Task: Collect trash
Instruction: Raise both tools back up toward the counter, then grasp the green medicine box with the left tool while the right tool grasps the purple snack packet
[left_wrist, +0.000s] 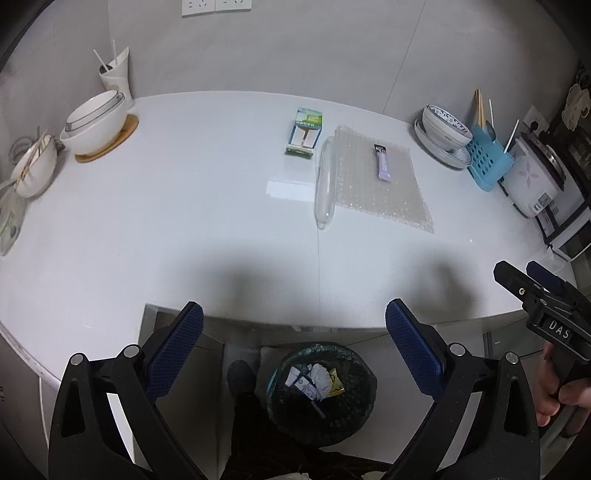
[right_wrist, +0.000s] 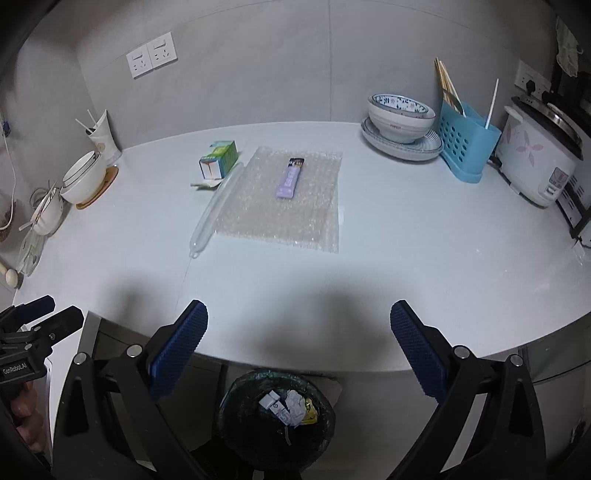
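On the white counter (left_wrist: 184, 206) lie a green and white carton (left_wrist: 306, 133) (right_wrist: 218, 159), a clear inflated plastic tube (left_wrist: 325, 182) (right_wrist: 216, 210), a bubble wrap sheet (left_wrist: 384, 184) (right_wrist: 288, 206) and a purple wrapper (left_wrist: 383, 162) (right_wrist: 291, 178) on top of the sheet. A black-lined trash bin (left_wrist: 320, 387) (right_wrist: 276, 410) stands on the floor below the counter edge, with several scraps inside. My left gripper (left_wrist: 295, 350) is open and empty above the bin. My right gripper (right_wrist: 299, 347) is open and empty, also above the bin.
Stacked white bowls (left_wrist: 96, 122) on a wooden coaster and a paper cup (left_wrist: 116, 74) stand at the left. A patterned bowl on plates (right_wrist: 400, 122), a blue utensil holder (right_wrist: 467, 140) and a rice cooker (right_wrist: 535, 155) stand at the right.
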